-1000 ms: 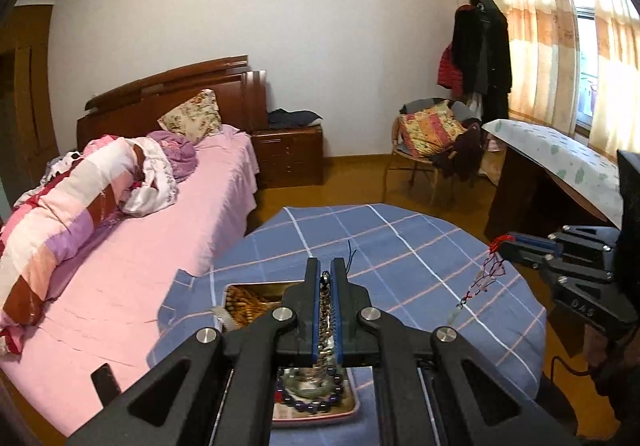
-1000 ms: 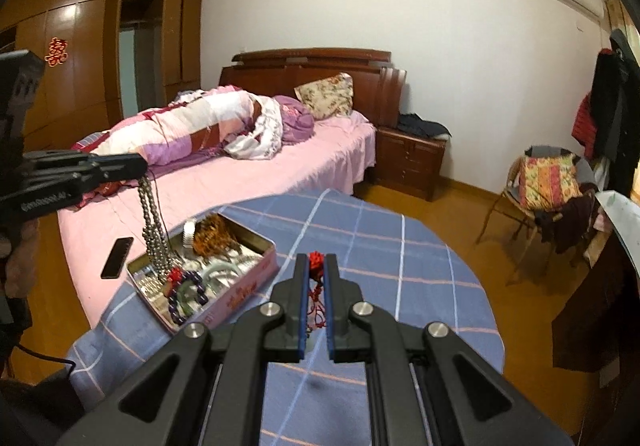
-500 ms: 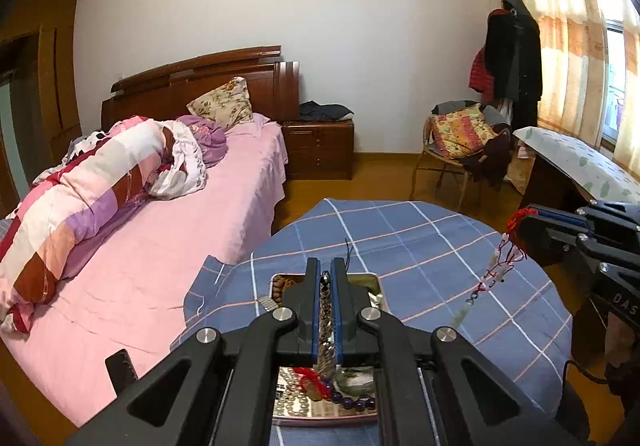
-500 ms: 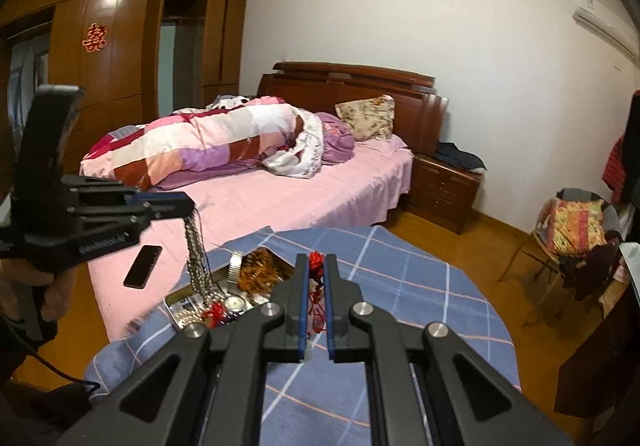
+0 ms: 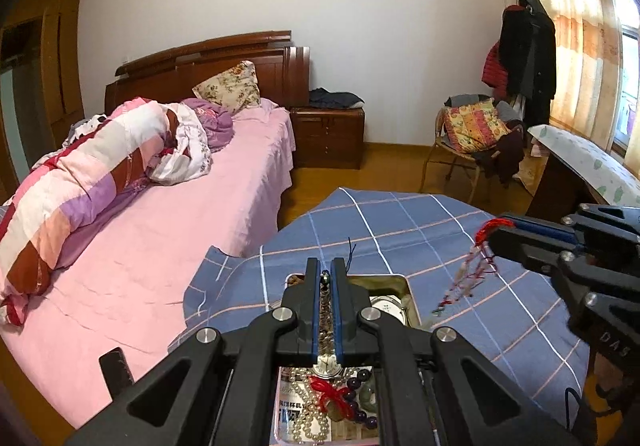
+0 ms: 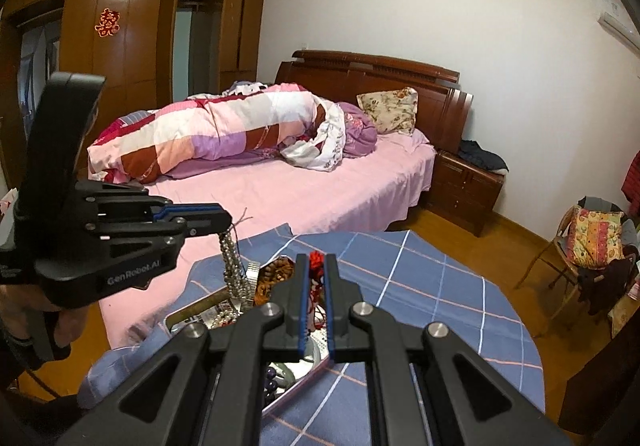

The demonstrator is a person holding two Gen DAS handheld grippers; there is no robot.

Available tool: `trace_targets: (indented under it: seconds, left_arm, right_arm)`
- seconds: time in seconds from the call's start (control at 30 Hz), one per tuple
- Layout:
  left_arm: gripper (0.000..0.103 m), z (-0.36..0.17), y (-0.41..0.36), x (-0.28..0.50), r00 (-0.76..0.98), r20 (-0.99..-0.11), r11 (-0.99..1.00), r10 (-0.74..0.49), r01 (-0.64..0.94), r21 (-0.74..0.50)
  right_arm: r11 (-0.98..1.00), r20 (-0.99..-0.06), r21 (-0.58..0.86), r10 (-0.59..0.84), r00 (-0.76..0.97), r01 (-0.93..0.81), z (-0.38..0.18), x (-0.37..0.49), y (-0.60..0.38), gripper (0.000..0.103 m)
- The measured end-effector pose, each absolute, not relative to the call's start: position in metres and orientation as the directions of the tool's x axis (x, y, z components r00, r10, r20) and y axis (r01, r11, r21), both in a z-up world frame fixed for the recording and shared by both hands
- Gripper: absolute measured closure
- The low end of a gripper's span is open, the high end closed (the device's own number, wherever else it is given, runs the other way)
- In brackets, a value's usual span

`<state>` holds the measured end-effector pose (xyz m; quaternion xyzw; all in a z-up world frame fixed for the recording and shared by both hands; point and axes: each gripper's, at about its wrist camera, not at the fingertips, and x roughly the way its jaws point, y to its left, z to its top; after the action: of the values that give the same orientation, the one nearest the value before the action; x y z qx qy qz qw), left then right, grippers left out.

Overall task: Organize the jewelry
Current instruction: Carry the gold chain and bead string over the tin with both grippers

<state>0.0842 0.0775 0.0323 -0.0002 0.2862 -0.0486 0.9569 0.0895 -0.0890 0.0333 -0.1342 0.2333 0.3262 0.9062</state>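
Observation:
My left gripper [image 5: 327,278] is shut on a silver bead chain [image 6: 232,266], which hangs from its tips over the open metal tin [image 5: 412,296]. The tin holds pearls, dark beads, a watch and a red-tied piece. My right gripper [image 6: 317,270] is shut on a red-corded necklace [image 5: 466,274] that dangles above the blue checked tablecloth [image 5: 420,230], to the right of the tin. In the right wrist view the left gripper [image 6: 224,222] is at the left, above the tin [image 6: 192,312].
A pink bed [image 5: 168,230] with a rolled quilt stands left of the table. A dark phone [image 5: 116,370] lies on the bed near the table. A chair with cushions [image 5: 472,126] and a covered desk [image 5: 580,162] stand at the right.
Both grippers have risen, each lifting its piece higher over the tin and table. The views have tilted up toward the room.

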Motion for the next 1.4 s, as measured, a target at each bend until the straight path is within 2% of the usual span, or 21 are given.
trace_targets:
  seconds: [0.87,1.4]
  left_arm:
    - [0.099,-0.011,0.062,0.110,0.763,-0.638,0.993,-0.097,0.117,-0.012]
    - [0.099,-0.026,0.066,0.118,0.753,-0.654,0.994,-0.074,0.107,0.010]
  right_arm:
    - [0.778,-0.631,-0.032,0.471,0.616,-0.628,-0.020,0.135,-0.064,0.094]
    - [0.781,-0.626,-0.037,0.468,0.623,-0.623,-0.019,0.138,-0.060,0.094]
